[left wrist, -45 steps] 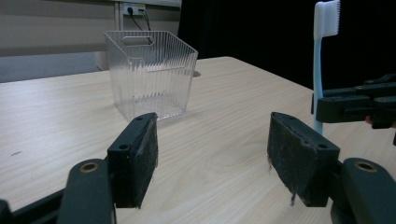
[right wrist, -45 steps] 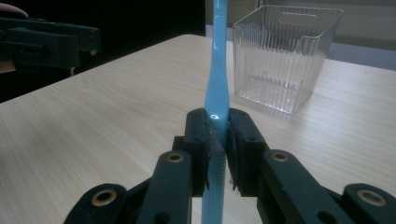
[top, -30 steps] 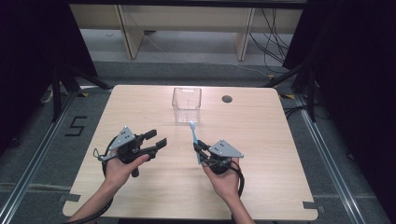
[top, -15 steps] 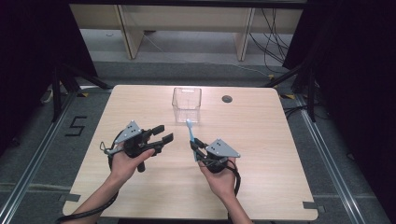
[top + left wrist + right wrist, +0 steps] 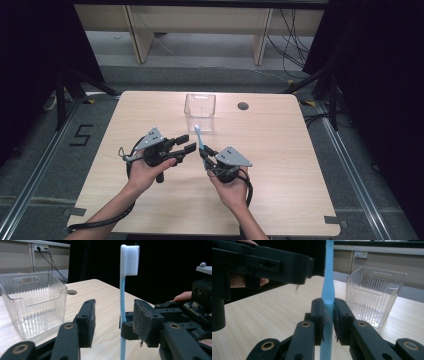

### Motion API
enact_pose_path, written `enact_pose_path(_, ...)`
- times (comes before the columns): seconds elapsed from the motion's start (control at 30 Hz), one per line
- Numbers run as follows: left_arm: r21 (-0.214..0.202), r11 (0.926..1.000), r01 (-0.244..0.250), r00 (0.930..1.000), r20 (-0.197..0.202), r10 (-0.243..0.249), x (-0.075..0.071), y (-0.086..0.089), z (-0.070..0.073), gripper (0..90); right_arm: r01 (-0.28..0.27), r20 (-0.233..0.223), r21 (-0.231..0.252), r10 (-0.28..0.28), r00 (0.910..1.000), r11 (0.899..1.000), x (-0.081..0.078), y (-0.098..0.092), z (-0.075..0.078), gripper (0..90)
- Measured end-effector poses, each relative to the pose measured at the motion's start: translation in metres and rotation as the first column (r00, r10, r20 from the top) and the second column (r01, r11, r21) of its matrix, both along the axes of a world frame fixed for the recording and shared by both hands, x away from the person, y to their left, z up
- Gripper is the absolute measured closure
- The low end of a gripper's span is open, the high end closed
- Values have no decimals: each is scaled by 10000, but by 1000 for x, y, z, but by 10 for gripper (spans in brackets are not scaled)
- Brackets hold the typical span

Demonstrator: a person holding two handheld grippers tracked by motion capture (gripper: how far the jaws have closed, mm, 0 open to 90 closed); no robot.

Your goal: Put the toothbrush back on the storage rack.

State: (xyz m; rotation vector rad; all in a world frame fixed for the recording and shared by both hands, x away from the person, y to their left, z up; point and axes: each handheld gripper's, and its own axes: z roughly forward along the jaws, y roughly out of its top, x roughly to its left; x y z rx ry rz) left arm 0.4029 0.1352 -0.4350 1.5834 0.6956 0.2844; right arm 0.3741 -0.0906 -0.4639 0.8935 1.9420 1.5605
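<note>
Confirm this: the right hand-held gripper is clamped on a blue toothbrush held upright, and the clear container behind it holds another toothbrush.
Wrong on the container. The clear container is empty, as the right gripper view shows. The right hand-held gripper does clamp the upright blue toothbrush.

Light wooden table on grey floor; black curtains flanking.

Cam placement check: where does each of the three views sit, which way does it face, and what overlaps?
High view: above the person's table edge, facing forward-down; both forearms, left gripper, right gripper.
Left gripper view: on the left gripper, facing the upright toothbrush; own jaws.
Right gripper view: on the right gripper, which clamps the toothbrush; own jaws.
Shared: toothbrush, clear box.
</note>
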Motion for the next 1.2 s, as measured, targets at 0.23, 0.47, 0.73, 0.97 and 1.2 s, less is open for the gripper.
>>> enact_pose_path(0.23, -98, 9999, -57, 9999, -102, 56, 4, -5, 1, 594, 81, 159, 106, -83, 9998, 9999, 1, 3, 0, 791)
enact_pose_path(0.47, -36, 10000, -68, 9999, -134, 67, 6, -8, 4, 663, 41, 56, 144, -42, 10000, 9999, 1, 8, 0, 791)
enact_pose_path(0.73, 93, 10000, 2, 10000, -80, -1, 6, -13, 5, 726, 64, 48, -7, -64, 10000, 10000, 0, 11, 1, 791)
enact_pose_path(0.97, 94, 10000, -22, 10000, -53, 23, 8, -13, 5, 814, 6, 106, 47, -6, 9999, 10000, 1, 13, 0, 791)
enact_pose_path(1.2, 200, 9998, 25, 10000, 51, -26, 7, -13, 6, 854, 13, 194, 45, -14, 9998, 10000, 2, 15, 1, 790)
